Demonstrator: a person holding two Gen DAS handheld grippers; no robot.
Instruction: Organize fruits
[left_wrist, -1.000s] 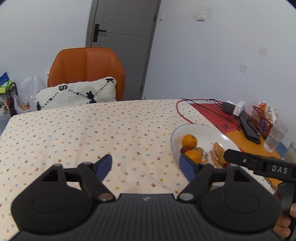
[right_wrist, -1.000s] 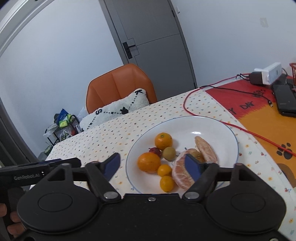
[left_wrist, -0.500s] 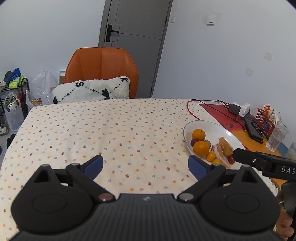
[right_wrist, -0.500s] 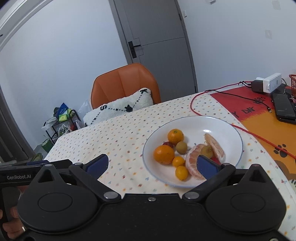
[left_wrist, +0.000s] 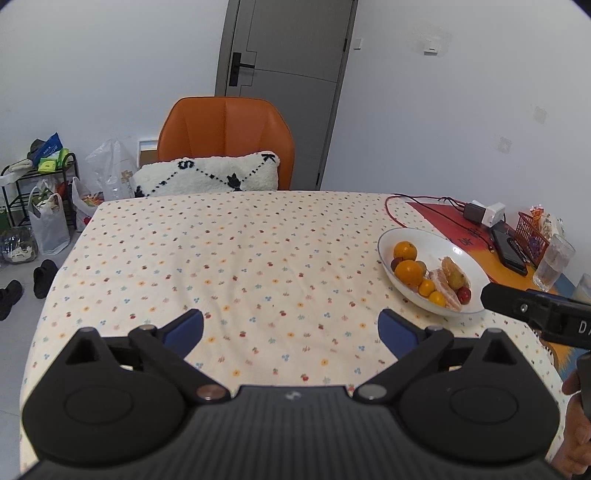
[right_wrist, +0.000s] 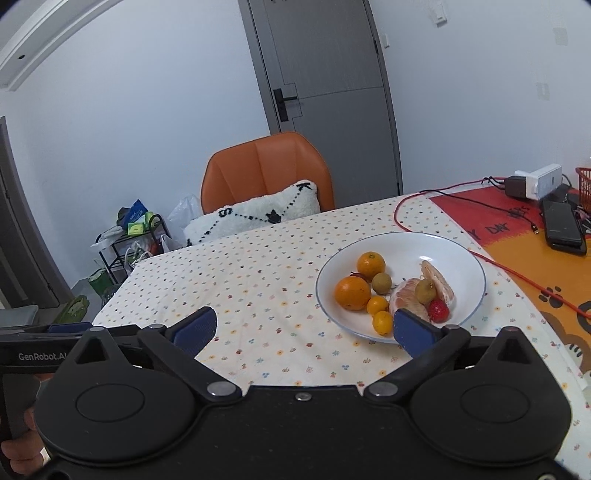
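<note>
In the left wrist view the left gripper (left_wrist: 291, 332) has its jaws wide apart and holds nothing above the dotted tablecloth (left_wrist: 221, 266), and the white plate (left_wrist: 436, 240) with the fruits lies ahead and well to its right, beside the nose of the right gripper (left_wrist: 524, 308). In the right wrist view the right gripper (right_wrist: 302, 328) is also spread wide and empty, and the plate (right_wrist: 458, 254) is just ahead, right of centre, with the oranges (right_wrist: 352, 292), the peeled pomelo pieces (right_wrist: 408, 299) and a strawberry (right_wrist: 438, 310) all together inside it. I judge that the fruits are already gathered and the work is at its end or between two picks, so any next move calls for a short reach forward and to the right with the right tool, and a gentle closing on one fruit.
</note>
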